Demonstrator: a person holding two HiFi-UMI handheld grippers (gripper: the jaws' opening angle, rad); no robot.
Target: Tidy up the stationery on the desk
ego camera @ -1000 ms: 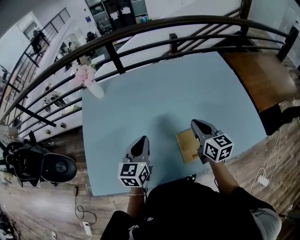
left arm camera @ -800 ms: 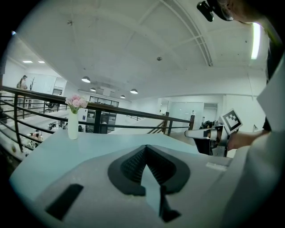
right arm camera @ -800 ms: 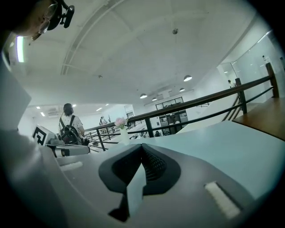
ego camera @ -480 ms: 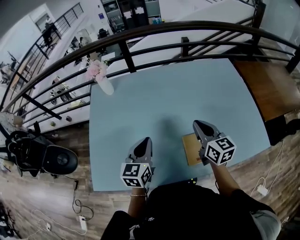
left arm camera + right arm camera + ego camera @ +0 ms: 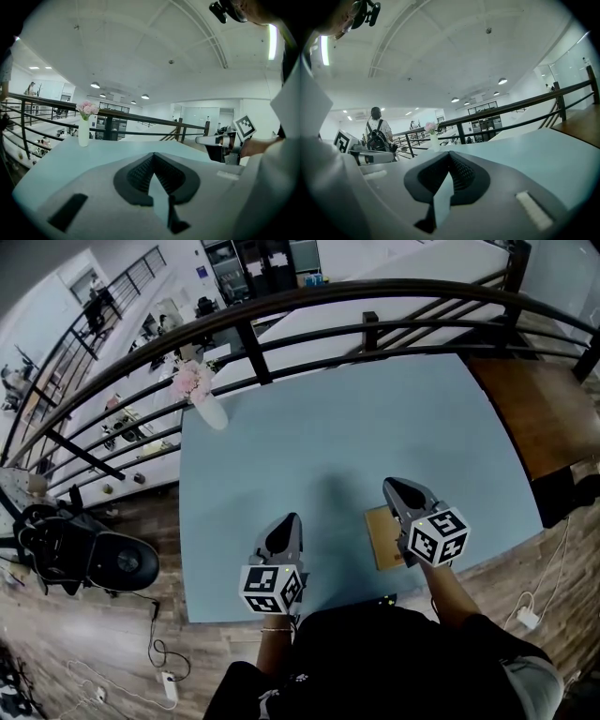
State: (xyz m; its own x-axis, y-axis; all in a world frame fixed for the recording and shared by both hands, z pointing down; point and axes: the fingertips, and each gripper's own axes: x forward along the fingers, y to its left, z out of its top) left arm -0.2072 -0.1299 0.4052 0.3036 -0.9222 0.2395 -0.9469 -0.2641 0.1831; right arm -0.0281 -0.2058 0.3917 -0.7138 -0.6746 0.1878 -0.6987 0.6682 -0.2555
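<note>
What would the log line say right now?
left gripper: shut, empty | right gripper: shut, empty, near tan item | vase: far corner

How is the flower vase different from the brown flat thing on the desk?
The vase stands upright at the far left corner of the desk; the brown thing lies flat at its near edge. The vase is white with pink flowers; the brown thing is tan. Both sit on the desk.
</note>
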